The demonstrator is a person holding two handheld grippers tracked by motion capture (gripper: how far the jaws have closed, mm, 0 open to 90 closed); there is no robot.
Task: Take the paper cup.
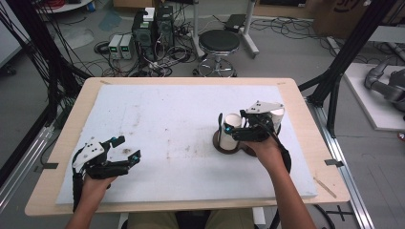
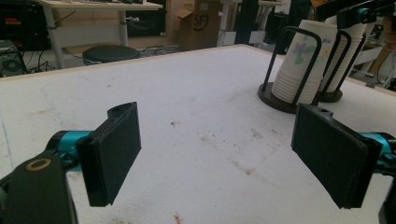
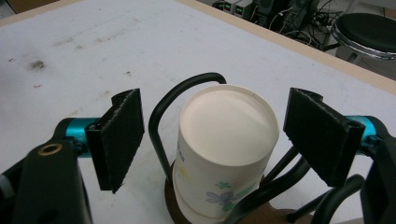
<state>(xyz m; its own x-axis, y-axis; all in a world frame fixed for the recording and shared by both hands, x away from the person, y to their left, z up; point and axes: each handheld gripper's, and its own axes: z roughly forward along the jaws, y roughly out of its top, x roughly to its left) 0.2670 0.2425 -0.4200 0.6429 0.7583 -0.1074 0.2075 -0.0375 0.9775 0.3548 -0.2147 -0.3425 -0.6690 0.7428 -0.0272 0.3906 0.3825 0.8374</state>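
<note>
Right gripper [image 1: 237, 125] hovers over the right half of the white foam-topped wooden bench [image 1: 157, 119], jaws spread wide on either side of the stack of white paper cups with a flower print [image 3: 224, 154], upside down, not touching it as far as the right gripper view shows. The stack stands inside a black wire cup holder on a round dark base [image 3: 161, 116], with a second such holder and cup stack [image 2: 345, 56] just beside it (toward the bench's right edge). Left gripper [image 1: 125, 148] rests near the front left corner, jaws wide apart and holding nothing, well apart from the cups.
</note>
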